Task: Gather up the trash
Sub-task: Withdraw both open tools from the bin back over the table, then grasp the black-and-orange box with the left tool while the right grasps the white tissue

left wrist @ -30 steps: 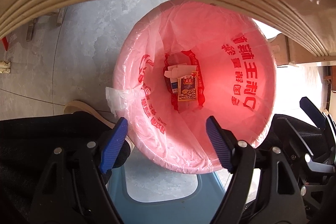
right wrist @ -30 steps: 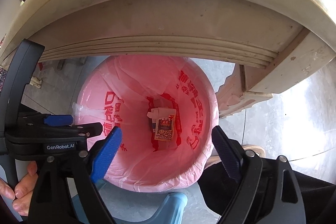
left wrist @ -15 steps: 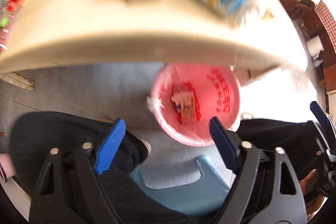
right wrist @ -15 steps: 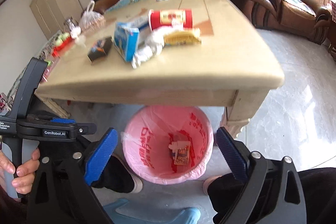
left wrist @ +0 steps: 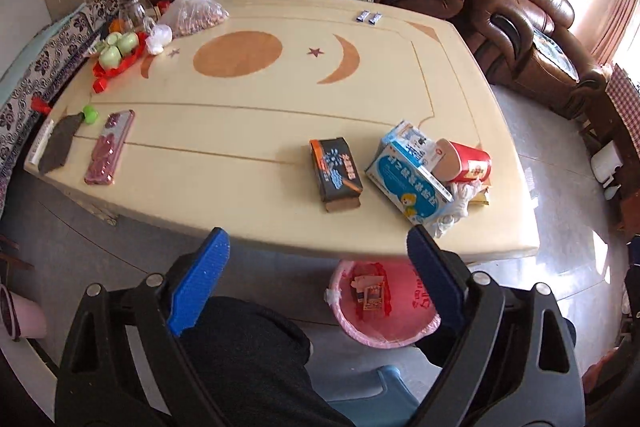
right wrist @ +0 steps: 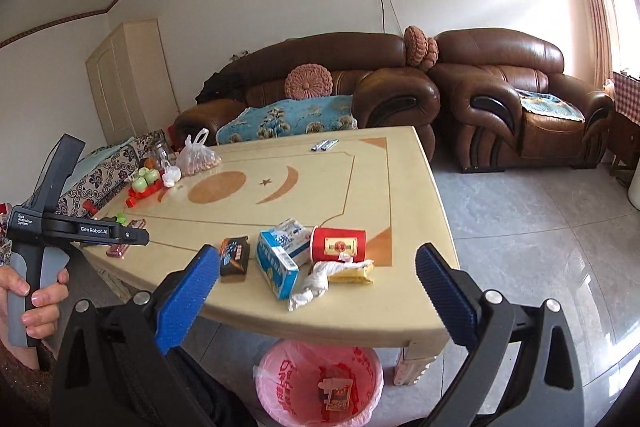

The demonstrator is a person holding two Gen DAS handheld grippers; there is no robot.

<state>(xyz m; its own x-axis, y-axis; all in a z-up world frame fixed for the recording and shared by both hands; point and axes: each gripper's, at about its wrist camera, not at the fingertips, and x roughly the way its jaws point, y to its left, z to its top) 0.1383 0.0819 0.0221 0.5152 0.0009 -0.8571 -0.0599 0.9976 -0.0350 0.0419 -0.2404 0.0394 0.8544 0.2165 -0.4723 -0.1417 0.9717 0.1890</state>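
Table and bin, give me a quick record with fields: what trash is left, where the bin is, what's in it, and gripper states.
trash on table: black box, blue carton, red cup on its side, tissue, yellow wrapper
bin: pink-lined bin on the floor under the table edge
bin contents: a few small packets at the bottom
left gripper: open, empty
right gripper: open, empty

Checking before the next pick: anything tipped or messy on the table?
Yes. The red cup lies on its side against the blue carton, with crumpled tissue over a yellow packet near the table edge.
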